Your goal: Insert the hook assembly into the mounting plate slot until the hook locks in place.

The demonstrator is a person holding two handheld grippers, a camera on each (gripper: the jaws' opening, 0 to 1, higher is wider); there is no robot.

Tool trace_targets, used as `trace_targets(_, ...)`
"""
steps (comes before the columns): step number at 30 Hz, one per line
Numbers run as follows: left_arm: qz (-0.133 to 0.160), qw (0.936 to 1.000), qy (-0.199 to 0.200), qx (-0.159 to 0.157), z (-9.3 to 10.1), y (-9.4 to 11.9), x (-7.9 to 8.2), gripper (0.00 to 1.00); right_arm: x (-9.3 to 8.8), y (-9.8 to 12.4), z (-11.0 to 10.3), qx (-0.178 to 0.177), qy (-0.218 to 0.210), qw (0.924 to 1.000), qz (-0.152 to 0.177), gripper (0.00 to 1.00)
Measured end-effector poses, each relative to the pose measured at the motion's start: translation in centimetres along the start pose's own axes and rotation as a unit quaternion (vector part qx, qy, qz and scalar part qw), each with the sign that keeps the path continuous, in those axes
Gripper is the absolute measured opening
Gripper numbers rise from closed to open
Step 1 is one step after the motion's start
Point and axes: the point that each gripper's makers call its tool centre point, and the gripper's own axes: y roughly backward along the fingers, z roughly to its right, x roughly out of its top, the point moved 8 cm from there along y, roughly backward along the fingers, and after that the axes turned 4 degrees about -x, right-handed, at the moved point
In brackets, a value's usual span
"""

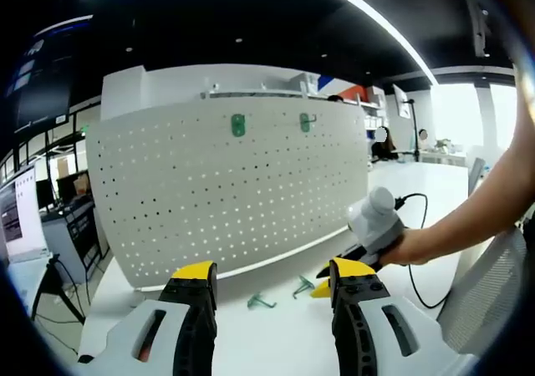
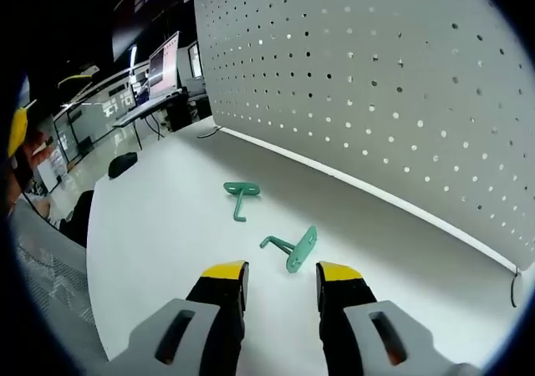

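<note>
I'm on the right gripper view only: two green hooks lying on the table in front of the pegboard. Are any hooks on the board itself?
Observer: Yes. The left gripper view shows one mounted hook and a second mounted hook, side by side near the top of the pegboard.
Operator: Where does my hand-held gripper sit from that side?
Observer: The right hand-held gripper is low over the table, right beside the loose hooks, with a hand holding it.
Operator: And the other one?
Observer: The left hand-held gripper is open and empty, facing the board from further back.
</note>
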Motion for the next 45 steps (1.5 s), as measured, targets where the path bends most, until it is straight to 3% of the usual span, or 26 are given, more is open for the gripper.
trace_targets(8,-0.007,1.0,0.002,0.002,-0.3,-0.1,-0.2,0.55,-0.1,-1.0,0.8,-0.018,0.008,0.9998,0.0,0.25)
trace_targets(18,-0.011,0.9999,0.004,0.001,-0.4,-0.4,-0.3,0.53,0.0,-0.3,2.8,-0.056,0.01,0.9983,0.005,0.15)
trace_targets(33,-0.02,0.9998,0.006,-0.004,-0.3,-0.5,-0.8,0.52,-0.6,-0.8,2.2,-0.038,0.047,0.9981,0.011,0.03)
trace_targets(45,-0.024,0.9996,0.008,-0.011,0.0,-0.6,-1.0,0.51,0.4,0.0,2.4,-0.042,0.055,0.9974,0.023,0.02)
